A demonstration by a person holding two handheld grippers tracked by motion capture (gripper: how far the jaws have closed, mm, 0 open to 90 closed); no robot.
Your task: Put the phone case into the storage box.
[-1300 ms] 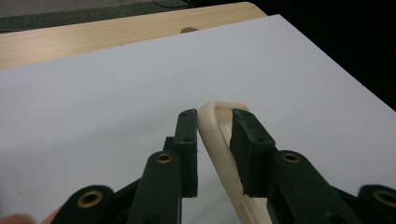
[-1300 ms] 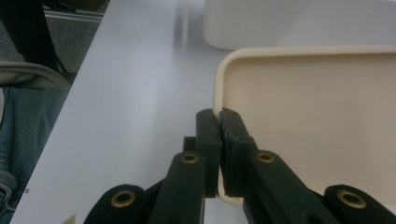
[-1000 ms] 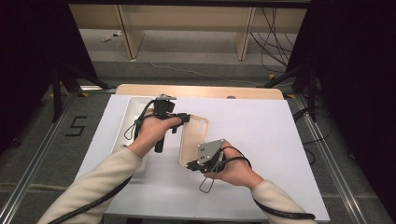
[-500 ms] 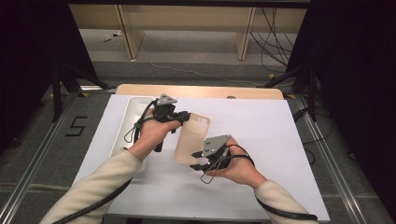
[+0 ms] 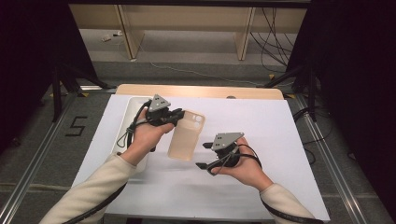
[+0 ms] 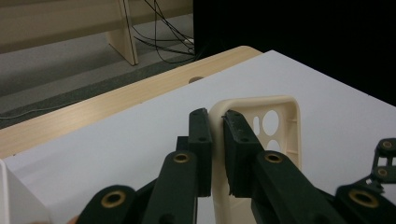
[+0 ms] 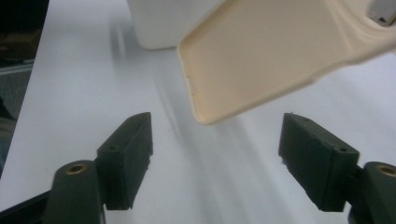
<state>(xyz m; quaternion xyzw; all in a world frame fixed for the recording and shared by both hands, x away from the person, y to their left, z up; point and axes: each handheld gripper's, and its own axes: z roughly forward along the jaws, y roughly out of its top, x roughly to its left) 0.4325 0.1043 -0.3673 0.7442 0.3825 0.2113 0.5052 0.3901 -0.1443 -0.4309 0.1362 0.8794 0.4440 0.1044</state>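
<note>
1. One cream phone case is in the scene, held up off the white table near its middle. Its camera cutouts sit at the far end.
2. Two handheld grippers are present, one in each of the person's hands.
3. The left gripper is clamped on the side wall of the phone case near the camera end; in the left gripper view its two black jaws pinch the thin cream rim between them.
4. The right gripper has just been spreading its jaws, which now stand wide apart with nothing between them. In the right gripper view the near corner of the phone case hangs just beyond and above the gap, not touching either jaw.
5. In the high view the right gripper sits just to the right of the case's near end.
6. One white tray lies at the left edge of the table, partly behind the left hand. Its inside is mostly hidden, so its contents cannot be told.
</note>
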